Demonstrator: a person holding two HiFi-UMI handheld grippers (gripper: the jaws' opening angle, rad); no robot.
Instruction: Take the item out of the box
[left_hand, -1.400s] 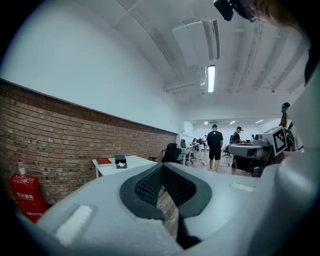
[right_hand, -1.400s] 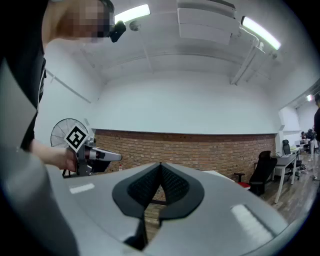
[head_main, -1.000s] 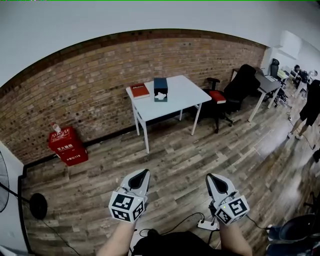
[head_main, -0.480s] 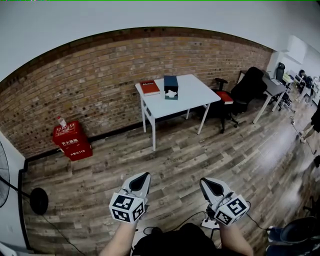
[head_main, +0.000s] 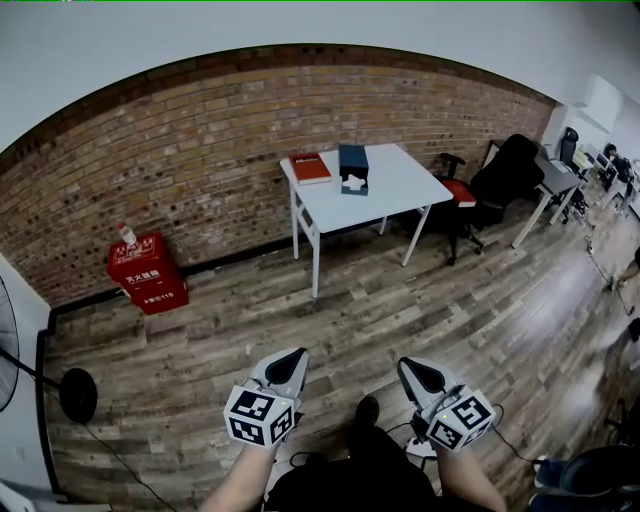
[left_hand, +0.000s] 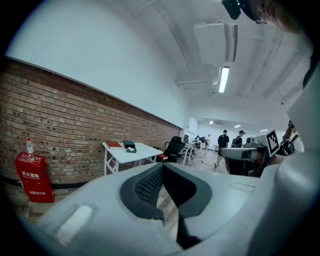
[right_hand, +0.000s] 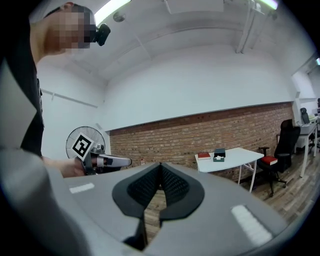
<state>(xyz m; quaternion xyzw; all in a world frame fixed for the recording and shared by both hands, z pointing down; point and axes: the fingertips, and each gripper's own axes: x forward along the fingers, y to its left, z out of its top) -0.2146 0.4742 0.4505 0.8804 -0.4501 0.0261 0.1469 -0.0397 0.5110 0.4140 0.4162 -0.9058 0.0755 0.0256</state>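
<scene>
I stand well back from the table (head_main: 400, 190), with both forearms reaching forward from the bottom of the head view, low over the wooden floor (head_main: 480, 310). My left gripper (head_main: 293, 355) and my right gripper (head_main: 408, 368) sit side by side and apart. Each has its marker cube nearest me and its nose aimed roughly level toward the table. The left one leans a little to the right and the right one a little to the left, so their tips angle toward each other.

Both are pinched fully together. In each gripper view the ribbed pads meet at the tip and nothing sits between them. I am holding nothing.

The box (head_main: 353, 167) is far from my hands. It is dark and stands on the table close to the rear edge along the brick wall (head_main: 200, 170). A bit of white, the item (head_main: 353, 183), shows at the end of the box that faces me. Just left of the box, toward the table's back left corner, lies a red book (head_main: 310, 167).
</scene>
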